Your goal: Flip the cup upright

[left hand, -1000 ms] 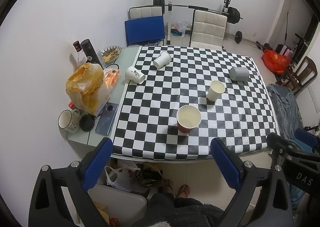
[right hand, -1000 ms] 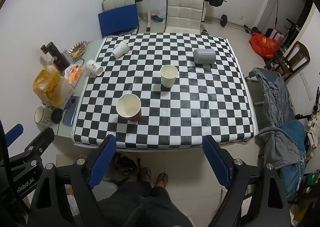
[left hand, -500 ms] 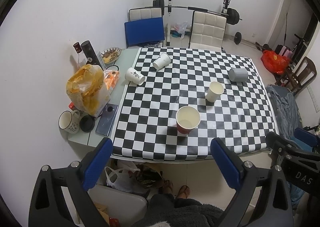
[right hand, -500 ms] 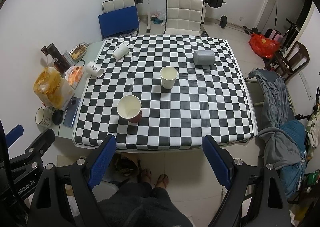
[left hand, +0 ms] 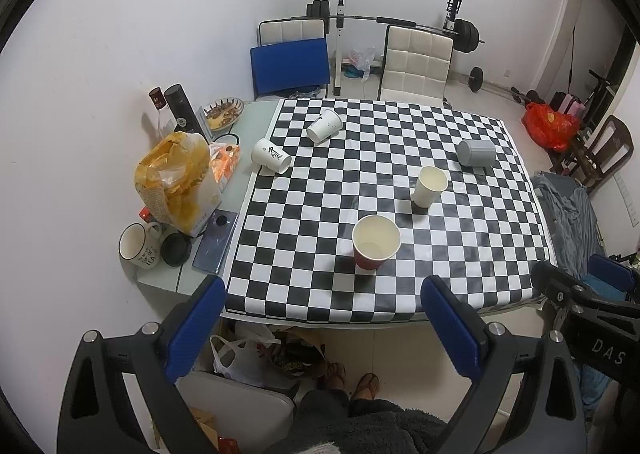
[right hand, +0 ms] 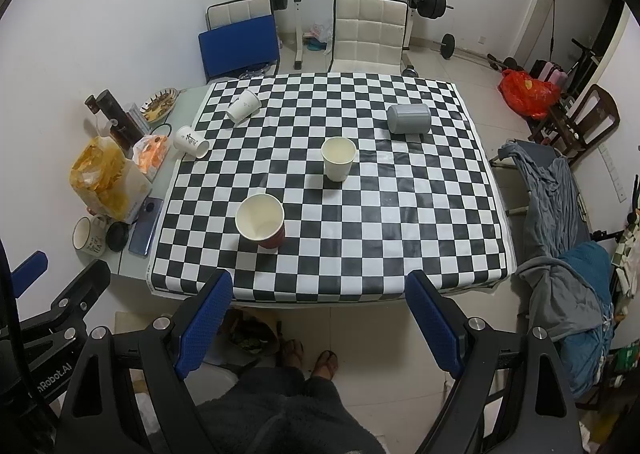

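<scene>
- Cups number five on the checkered tablecloth [left hand: 472,254]: two stand upright, three lie on their sides.
- Left gripper [left hand: 320,322] hangs back from the near table edge with its blue pads spread wide and nothing between them; right gripper [right hand: 318,316] is the same, released and short of the cloth.
- Nearest the grippers stands the red cup [left hand: 375,241], mouth up, near the front of the cloth; beyond it, to the right, stands the cream cup [left hand: 429,185], also upright.
- Farther back on the right, the grey cup [right hand: 408,118] lies on its side, well apart from the others.
- At the far left, one printed white cup [left hand: 272,155] lies tipped across the cloth's left edge, and a second white cup [left hand: 325,125] lies tipped just beyond it.
- Off the cloth, the bare left strip of the table holds a yellow bag [left hand: 176,181], a mug [left hand: 138,246], a phone [left hand: 214,242], a dark bottle [left hand: 182,107] and a dish of food [left hand: 223,113].
- Open checkered surface lies between the upright cups and the front and right edges.
- Two chairs [right hand: 366,33] stand behind the far edge, a barbell rack beyond them.
</scene>
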`<control>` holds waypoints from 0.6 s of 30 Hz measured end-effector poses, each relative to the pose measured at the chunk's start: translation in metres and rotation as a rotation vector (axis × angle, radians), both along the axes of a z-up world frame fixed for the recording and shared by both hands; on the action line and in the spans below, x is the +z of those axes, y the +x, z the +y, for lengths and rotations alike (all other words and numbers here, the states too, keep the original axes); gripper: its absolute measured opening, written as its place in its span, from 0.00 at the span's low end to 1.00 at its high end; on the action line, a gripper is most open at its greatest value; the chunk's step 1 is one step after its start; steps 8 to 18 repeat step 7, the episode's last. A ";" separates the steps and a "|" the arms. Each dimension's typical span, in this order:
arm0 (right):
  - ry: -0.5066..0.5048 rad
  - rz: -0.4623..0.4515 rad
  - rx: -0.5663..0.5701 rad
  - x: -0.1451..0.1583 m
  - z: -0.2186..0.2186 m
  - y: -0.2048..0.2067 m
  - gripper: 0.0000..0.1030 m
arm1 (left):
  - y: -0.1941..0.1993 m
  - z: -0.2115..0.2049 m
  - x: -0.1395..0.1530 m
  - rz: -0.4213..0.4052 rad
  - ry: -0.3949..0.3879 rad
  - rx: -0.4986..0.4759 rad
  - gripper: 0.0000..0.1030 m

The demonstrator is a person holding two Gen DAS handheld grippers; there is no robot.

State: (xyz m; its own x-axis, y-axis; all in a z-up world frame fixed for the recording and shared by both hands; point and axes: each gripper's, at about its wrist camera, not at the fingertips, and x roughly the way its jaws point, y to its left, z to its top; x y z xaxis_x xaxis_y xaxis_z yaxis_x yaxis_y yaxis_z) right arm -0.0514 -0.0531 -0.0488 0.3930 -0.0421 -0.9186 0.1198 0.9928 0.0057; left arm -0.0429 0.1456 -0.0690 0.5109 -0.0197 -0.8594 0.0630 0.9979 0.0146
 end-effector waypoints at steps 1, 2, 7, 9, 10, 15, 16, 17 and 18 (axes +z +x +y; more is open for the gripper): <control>0.001 0.001 0.001 0.000 0.000 0.000 0.87 | 0.000 0.000 0.000 -0.001 0.000 0.002 0.97; 0.001 0.002 0.000 0.002 -0.001 0.002 0.87 | 0.000 0.000 0.000 -0.002 -0.001 0.000 0.97; -0.001 -0.001 0.002 0.001 -0.001 0.000 0.87 | 0.002 -0.001 0.002 -0.008 -0.001 0.009 0.97; -0.001 -0.001 0.002 0.001 -0.001 0.000 0.87 | 0.002 -0.001 0.002 -0.008 -0.001 0.009 0.97; -0.001 -0.001 0.002 0.001 -0.001 0.000 0.87 | 0.002 -0.001 0.002 -0.008 -0.001 0.009 0.97; -0.001 -0.001 0.002 0.001 -0.001 0.000 0.87 | 0.002 -0.001 0.002 -0.008 -0.001 0.009 0.97; -0.001 -0.001 0.002 0.001 -0.001 0.000 0.87 | 0.002 -0.001 0.002 -0.008 -0.001 0.009 0.97; -0.001 -0.001 0.002 0.001 -0.001 0.000 0.87 | 0.002 -0.001 0.002 -0.008 -0.001 0.009 0.97; -0.001 -0.001 0.002 0.001 -0.001 0.000 0.87 | 0.002 -0.001 0.002 -0.008 -0.001 0.009 0.97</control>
